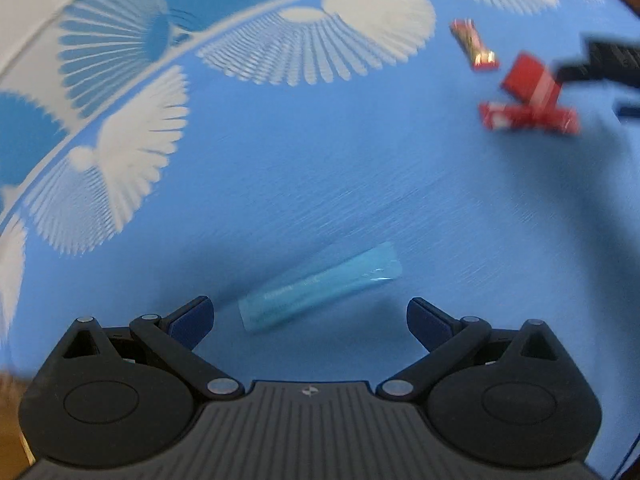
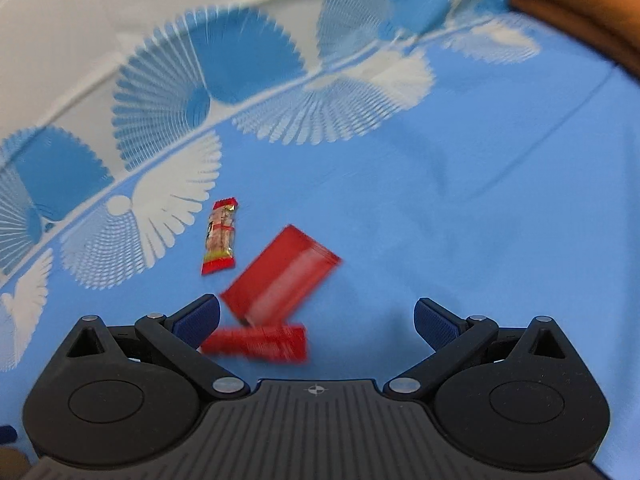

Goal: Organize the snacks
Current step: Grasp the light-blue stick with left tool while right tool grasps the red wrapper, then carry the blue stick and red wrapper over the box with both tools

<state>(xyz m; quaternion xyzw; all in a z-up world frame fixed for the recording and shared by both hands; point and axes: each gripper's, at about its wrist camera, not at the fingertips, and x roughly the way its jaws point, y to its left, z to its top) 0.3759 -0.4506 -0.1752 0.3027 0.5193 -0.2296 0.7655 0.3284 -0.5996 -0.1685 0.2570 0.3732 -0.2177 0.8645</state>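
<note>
Snacks lie on the blue cloth with white fan prints (image 1: 320,168) over the bench. A pale blue foil stick packet (image 1: 320,292) lies just ahead of my left tongs (image 1: 310,320), wide and empty. I judge it light, soft, slippery; I would pinch its middle across the width. My right tongs (image 2: 316,322) are also wide above two red wrappers (image 2: 280,280), blurred, maybe overlapping.
</note>
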